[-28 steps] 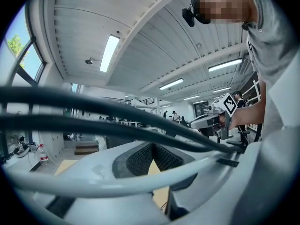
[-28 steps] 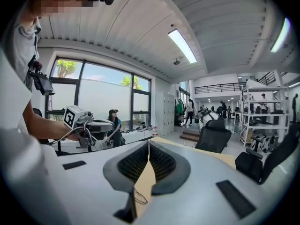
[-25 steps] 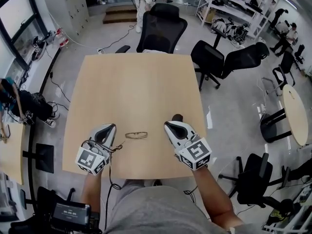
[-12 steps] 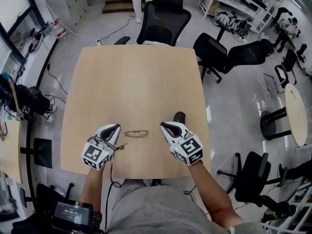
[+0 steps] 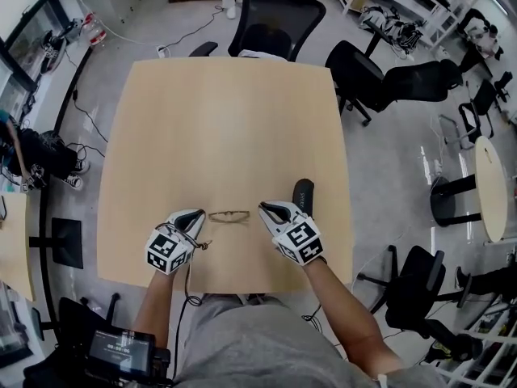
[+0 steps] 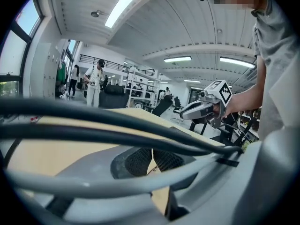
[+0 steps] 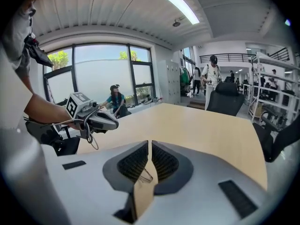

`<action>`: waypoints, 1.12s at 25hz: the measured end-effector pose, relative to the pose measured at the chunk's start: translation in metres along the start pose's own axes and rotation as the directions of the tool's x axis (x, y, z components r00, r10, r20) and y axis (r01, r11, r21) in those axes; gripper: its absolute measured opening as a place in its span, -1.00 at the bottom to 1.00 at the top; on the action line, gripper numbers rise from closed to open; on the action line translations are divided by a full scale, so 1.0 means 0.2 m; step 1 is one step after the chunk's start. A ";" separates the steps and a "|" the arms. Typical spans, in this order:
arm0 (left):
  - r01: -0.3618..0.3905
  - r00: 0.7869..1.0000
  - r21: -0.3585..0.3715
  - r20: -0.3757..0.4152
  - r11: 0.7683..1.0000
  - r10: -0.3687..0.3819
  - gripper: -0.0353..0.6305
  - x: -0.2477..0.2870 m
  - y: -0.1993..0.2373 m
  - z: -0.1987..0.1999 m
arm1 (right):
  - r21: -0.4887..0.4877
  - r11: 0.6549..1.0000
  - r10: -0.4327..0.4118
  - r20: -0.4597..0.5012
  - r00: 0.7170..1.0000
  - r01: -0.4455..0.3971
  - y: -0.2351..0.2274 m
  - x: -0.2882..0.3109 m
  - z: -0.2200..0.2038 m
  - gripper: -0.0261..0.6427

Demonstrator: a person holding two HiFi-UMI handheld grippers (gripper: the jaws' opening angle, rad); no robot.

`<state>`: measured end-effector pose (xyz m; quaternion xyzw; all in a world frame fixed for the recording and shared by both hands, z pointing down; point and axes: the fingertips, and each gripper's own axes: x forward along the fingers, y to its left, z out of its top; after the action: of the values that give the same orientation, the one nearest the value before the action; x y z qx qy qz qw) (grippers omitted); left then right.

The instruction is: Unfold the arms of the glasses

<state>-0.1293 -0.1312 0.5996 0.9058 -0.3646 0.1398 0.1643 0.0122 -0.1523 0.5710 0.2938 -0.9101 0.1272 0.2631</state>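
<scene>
A: Starting nearest the person, what are the two tools doing?

B: The left gripper [image 5: 196, 215] has its jaws pressed together on nothing. Its own view shows the ribbed pads [image 6: 138, 161] meeting, with only a sliver of tabletop showing between them. The right gripper [image 5: 263, 208] is the same: jaws together, nothing clamped.

A: And the glasses?

B: The glasses [image 5: 229, 215] lie flat on the table [image 5: 226, 111] near its close edge, at twelve o'clock from the person. The left gripper sits at their nine o'clock and the right at their three, each tip just beside one end. I can't tell whether either tip touches the frame.

A: Arms out or folded?

B: Too small to be sure. They read as a thin, compact strip, so I judge them folded and the task not begun.

A: So which step is this?

B: The approach, I'd say. Both tools are lined up on the ends, with no grip taken.

A: What does the next move need?

B: The jaws must part first, since closed they can pinch nothing. Then probably one tool steadies the front of the frame while the other catches a thin arm and swings it outward. It should go gently, because the frame looks slight and could skid on the smooth top.

A: Anything beyond?

B: The rest of the table, then an office chair [image 5: 275, 23] past the far edge at twelve o'clock.
</scene>
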 end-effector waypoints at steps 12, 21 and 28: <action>0.118 0.973 -0.003 -0.199 0.993 -0.116 -0.87 0.15 -0.02 -0.41 | 0.018 0.998 0.067 -0.217 0.974 -0.064 0.06 0.31 -0.42 -0.89; 0.179 0.942 0.045 -0.298 0.983 -0.157 -0.70 0.24 -0.01 -0.54 | 0.019 0.991 0.134 -0.331 0.934 -0.135 0.10 0.44 -0.63 -0.81; 0.240 0.922 0.052 -0.325 0.969 -0.211 -0.70 0.29 -0.05 -0.57 | 0.020 0.985 0.163 -0.395 0.904 -0.169 0.15 0.51 -0.75 -0.72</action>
<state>-0.0986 -0.1141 0.7234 0.9140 -0.2199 0.2803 0.1942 -0.0145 -0.1187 0.7496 0.1816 -0.8608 0.1991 0.4317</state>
